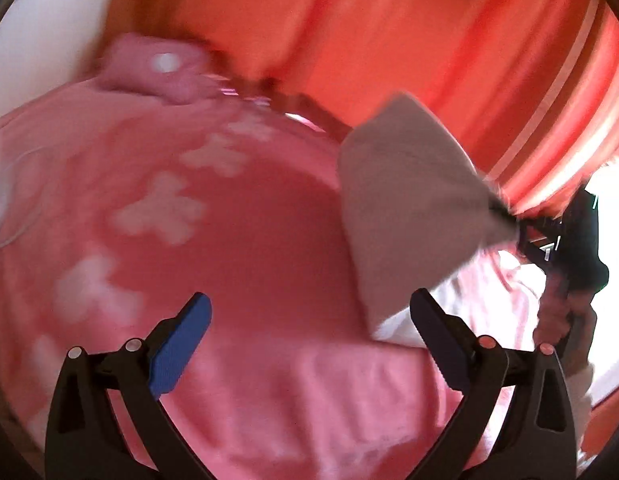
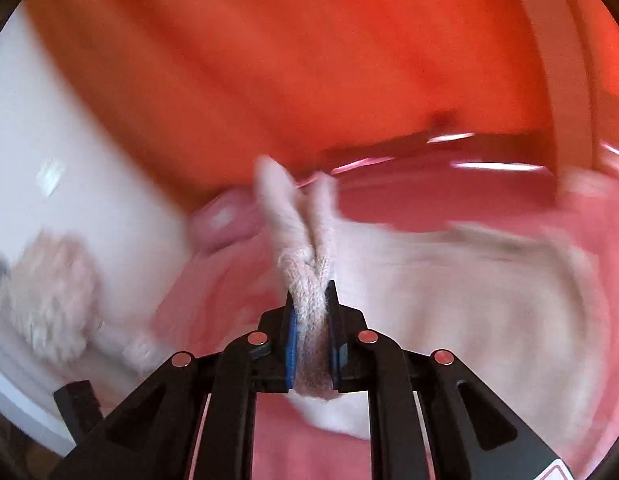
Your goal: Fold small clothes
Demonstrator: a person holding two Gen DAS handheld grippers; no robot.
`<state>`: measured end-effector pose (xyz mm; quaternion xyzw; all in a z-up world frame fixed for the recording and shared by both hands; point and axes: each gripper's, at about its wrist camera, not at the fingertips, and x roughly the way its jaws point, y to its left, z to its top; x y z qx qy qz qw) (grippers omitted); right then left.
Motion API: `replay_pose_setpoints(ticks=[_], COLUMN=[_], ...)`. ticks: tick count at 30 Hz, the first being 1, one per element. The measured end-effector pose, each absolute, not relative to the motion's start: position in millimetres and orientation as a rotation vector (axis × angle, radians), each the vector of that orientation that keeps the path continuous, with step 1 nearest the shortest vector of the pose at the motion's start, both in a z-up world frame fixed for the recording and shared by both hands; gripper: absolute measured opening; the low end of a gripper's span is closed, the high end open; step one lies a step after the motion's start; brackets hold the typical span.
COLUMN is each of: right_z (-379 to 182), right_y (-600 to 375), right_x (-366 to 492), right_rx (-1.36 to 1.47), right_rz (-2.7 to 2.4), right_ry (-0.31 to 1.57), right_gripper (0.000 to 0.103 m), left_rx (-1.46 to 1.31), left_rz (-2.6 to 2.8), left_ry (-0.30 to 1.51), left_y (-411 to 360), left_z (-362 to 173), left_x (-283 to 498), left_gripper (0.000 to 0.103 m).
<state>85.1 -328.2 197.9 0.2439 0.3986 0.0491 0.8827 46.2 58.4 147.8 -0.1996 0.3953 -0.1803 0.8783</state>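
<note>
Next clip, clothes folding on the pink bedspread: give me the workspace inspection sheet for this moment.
Surface: pink bedspread with white flower shapes, rumpled.
Job's things: pale knitted garment, one corner lifted, the rest lying on the bedspread.
Clutter: pink pillow; white fluffy item, blurred.
Grippers: left gripper jaws wide apart, empty; right gripper jaws clamped on a bunched fold of the garment.
Cables: thin white cord, left edge.
Surroundings: orange curtain; white wall.

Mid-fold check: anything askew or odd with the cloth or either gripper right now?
The pale knit garment is bunched into a twisted rope inside the right gripper rather than pinched flat at an edge. In the left wrist view it hangs as a slack cone above the pink bedcover. The left gripper is open, empty.
</note>
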Motion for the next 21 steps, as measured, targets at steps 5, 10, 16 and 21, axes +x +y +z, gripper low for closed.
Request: replay_pose_setpoints(ticks=[5, 10, 16, 21], right_z=[74.6, 83.6, 133.6, 90.8], right_y=[-417.5, -431.1, -435.9, -429.1], right_x=[29.9, 13.1, 22.2, 47.4], right_rx=[0.541, 0.644, 0.589, 0.474], right_rz=[-0.176, -0.080, -0.049, -0.047], right_ry=[1.095, 0.981, 0.834, 1.014], right_gripper=[0.013, 0.021, 0.022, 0.021], left_rx=[-0.349, -0.270, -0.201, -0.087], left_rz=[-0.534, -0.574, -0.500, -0.390], left_ry=[0.883, 0.988, 0.981, 1.007], left_y=[-35.2, -123.7, -164.0, -184.9], left_z=[142.0, 103.8, 94.0, 73.0], left_x=[71.7, 86.4, 100.5, 102.9], left_gripper=[0.098, 0.098, 0.098, 0.098])
